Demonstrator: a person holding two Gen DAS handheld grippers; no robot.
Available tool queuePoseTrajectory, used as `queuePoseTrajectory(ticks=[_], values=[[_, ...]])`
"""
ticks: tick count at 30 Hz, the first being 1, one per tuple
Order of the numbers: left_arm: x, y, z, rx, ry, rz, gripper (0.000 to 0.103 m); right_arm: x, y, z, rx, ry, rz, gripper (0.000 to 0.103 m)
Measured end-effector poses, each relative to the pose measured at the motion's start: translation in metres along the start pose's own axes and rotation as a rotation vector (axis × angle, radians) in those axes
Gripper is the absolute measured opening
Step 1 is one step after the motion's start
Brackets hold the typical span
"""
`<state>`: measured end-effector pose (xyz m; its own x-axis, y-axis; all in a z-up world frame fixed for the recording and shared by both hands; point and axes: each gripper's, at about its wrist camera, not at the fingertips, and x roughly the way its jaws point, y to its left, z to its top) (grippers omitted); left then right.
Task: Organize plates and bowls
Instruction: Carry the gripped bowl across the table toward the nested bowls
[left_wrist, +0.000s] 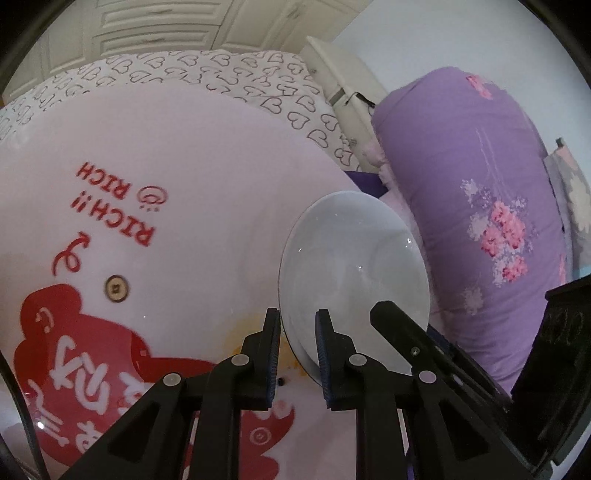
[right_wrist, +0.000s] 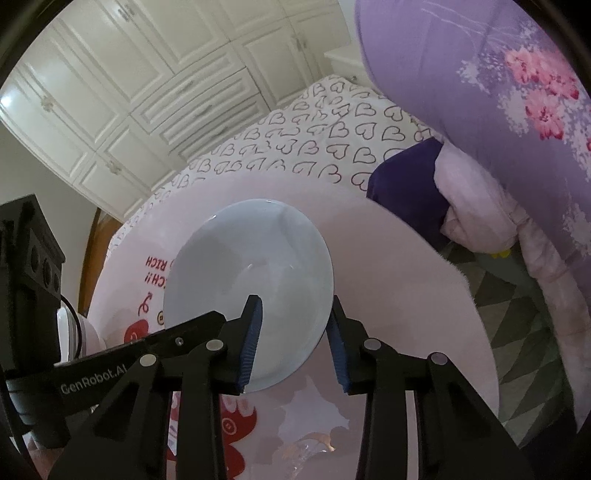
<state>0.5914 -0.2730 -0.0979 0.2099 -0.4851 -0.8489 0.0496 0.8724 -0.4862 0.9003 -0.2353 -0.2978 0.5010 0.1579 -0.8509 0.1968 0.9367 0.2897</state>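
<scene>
the white bowl (left_wrist: 352, 273) stands on edge above the round pink table (left_wrist: 177, 177), its lower rim pinched between the left gripper (left_wrist: 297, 354) jaws — closed on it, at 6 o'clock. in the right wrist view the bowl (right_wrist: 251, 291) sits between the parted right gripper (right_wrist: 295, 343) jaws; whether either pad touches it, i cannot tell.

- Left tongs (left_wrist: 297, 354): matte black plastic linkage arms, round silver rivets at the joints, ribbed blue pads (left_wrist: 322, 354) lining the fingers.
- Right tongs (right_wrist: 295, 343): same black build and silver rivets, white "GenRobot.AI" lettering at 8 o'clock.
</scene>
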Motion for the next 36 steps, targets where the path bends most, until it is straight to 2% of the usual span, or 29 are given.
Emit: queuePoseTrajectory(ticks=[3, 5, 6, 7, 8, 9, 10, 14, 15, 17, 18, 19, 22, 29, 36], values=[[-0.003, 0.004, -0.001, -0.006, 0.001, -0.002, 0.015, 0.002, 0.006, -0.002, 0.001, -0.002, -0.005, 0.036], [-0.007, 0.004, -0.002, 0.001, -0.002, 0.004, 0.015, 0.003, 0.006, 0.000, 0.004, -0.010, -0.041, 0.036], [-0.010, 0.003, -0.003, 0.003, -0.003, 0.005, 0.015, 0.003, 0.006, 0.001, 0.005, -0.019, -0.053, 0.040], [-0.010, 0.003, -0.002, 0.004, -0.003, 0.007, 0.015, 0.003, 0.003, 0.002, 0.010, -0.026, -0.070, 0.053], [-0.011, 0.003, -0.002, 0.004, -0.002, 0.009, 0.015, 0.003, 0.001, 0.003, 0.015, -0.032, -0.086, 0.062], [-0.011, 0.003, -0.002, 0.004, 0.000, 0.009, 0.015, 0.001, -0.001, 0.003, 0.014, -0.046, -0.108, 0.079], [-0.011, 0.002, -0.001, 0.004, 0.000, 0.010, 0.015, -0.001, -0.004, 0.004, 0.009, -0.060, -0.123, 0.086], [-0.007, -0.002, -0.001, 0.008, -0.001, 0.020, 0.015, -0.002, -0.011, 0.005, 0.000, -0.066, -0.118, 0.086], [-0.007, -0.002, -0.001, 0.010, -0.002, 0.021, 0.015, -0.004, -0.013, 0.005, 0.001, -0.077, -0.094, 0.082], [-0.006, -0.002, -0.002, 0.012, -0.002, 0.023, 0.016, -0.004, -0.018, 0.004, 0.017, -0.084, -0.033, 0.042], [-0.006, -0.002, -0.002, 0.010, -0.001, 0.015, 0.017, -0.001, -0.020, 0.004, 0.025, -0.064, -0.020, 0.015], [-0.005, -0.001, -0.002, 0.010, 0.004, 0.010, 0.017, 0.002, -0.021, 0.004, 0.034, -0.051, 0.018, 0.013], [-0.006, -0.001, -0.002, 0.016, 0.000, 0.021, 0.014, 0.004, -0.008, 0.002, -0.028, -0.038, -0.023, 0.008], [-0.009, 0.002, -0.006, 0.004, 0.003, 0.019, 0.012, -0.001, -0.002, 0.001, -0.029, -0.038, -0.015, 0.008], [-0.043, 0.016, -0.014, -0.014, -0.020, -0.002, 0.013, -0.012, 0.023, -0.005, -0.056, -0.039, 0.001, 0.008]])
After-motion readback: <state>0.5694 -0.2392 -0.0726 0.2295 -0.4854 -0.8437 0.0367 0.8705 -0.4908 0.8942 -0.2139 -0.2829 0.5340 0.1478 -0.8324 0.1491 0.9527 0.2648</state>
